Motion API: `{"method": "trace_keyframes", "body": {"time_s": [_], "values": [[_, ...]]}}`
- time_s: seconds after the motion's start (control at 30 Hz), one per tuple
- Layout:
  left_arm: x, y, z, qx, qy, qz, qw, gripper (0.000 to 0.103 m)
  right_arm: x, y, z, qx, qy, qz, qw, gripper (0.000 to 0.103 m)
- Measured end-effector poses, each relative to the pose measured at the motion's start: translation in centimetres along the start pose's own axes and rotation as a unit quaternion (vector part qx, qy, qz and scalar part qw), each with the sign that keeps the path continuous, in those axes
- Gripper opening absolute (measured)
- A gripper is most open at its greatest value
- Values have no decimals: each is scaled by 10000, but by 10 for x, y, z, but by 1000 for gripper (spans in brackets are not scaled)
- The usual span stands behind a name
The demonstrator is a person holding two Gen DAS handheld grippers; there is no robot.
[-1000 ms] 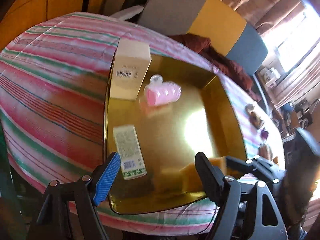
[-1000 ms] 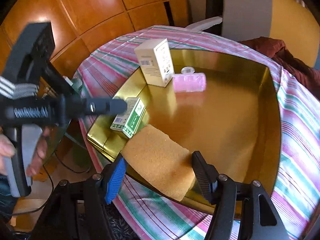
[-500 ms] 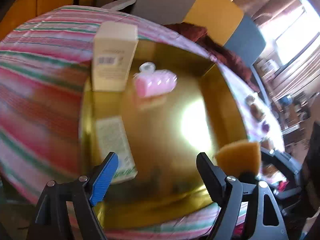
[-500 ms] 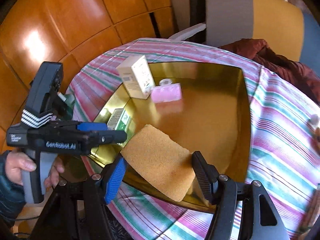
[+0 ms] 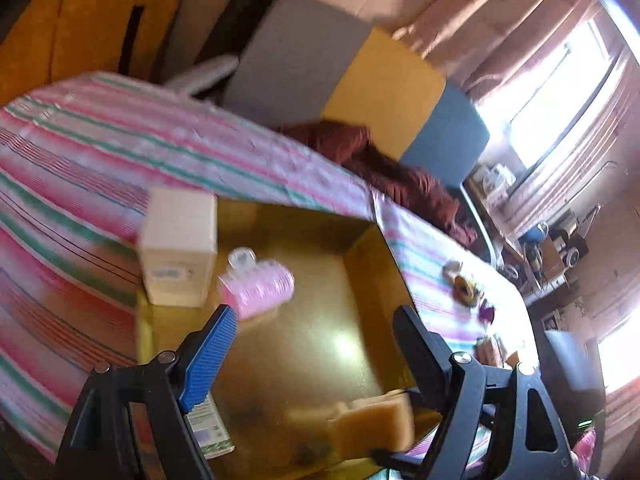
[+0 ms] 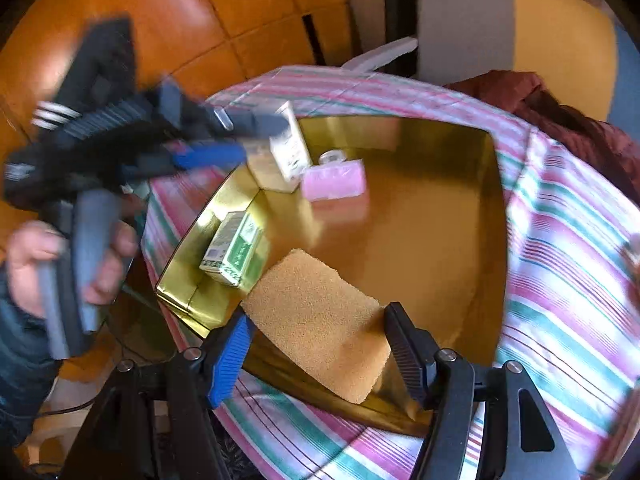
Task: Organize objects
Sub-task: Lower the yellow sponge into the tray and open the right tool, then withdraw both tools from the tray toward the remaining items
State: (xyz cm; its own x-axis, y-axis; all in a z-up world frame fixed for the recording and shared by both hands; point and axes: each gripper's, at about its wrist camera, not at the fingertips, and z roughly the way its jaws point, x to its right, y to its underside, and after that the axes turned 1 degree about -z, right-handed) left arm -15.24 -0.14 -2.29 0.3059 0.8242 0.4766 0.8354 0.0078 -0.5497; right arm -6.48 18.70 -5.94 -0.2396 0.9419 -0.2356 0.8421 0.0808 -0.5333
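**Sponge gripped over the gold tray's near edge**

A striped tablecloth (image 6: 568, 280) covers the table, and on it sits a shallow gold tray (image 6: 448, 240). In the tray's far left corner a cream box (image 6: 290, 148) stands upright, with a pink ribbed bottle (image 6: 334, 180) lying just beside it. A green-and-white carton (image 6: 234, 248) lies flat along the left wall. The right gripper (image 6: 316, 344) is clamped on a yellow sponge (image 6: 320, 320), both pads pressing its sides, above the tray's near edge. The left gripper (image 5: 312, 344), held in a hand (image 6: 60, 264) to the tray's left, has its jaws spread wide with nothing between them.
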Motion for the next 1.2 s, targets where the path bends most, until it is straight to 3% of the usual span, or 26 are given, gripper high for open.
{"method": "trace_keyframes", "body": {"time_s": [0.2, 0.3, 0.37, 0.43, 0.53, 0.73, 1.0, 1.2], "values": [[-12, 13, -36, 274, -472, 42, 9985, 81, -26, -1, 33, -306, 13, -352, 9989, 69], [-15, 22, -47, 387, -613, 27, 9974, 82, -40, -5, 39, -301, -114, -494, 9983, 78], [-15, 30, -53, 446, -611, -13, 9971, 82, -44, -7, 41, -349, -577, -371, 9970, 86], [-14, 36, -59, 528, -666, -21, 9964, 82, -45, -4, 37, -287, -742, -286, 9964, 102], [-10, 44, -66, 601, -709, 12, 9957, 83, -38, 1, 25, -163, -784, -79, 9968, 103], [12, 56, -69, 764, -1064, 195, 9912, 82, -20, 12, -9, 211, -222, 192, 9993, 103], [54, 73, -69, 1228, -1707, 527, 9762, 81, 3, 30, -52, 785, 671, 427, 9937, 103], [81, 84, -59, 1206, -2004, 989, 9672, 81, 8, 40, -72, 1096, 1029, 434, 9877, 103]]}}
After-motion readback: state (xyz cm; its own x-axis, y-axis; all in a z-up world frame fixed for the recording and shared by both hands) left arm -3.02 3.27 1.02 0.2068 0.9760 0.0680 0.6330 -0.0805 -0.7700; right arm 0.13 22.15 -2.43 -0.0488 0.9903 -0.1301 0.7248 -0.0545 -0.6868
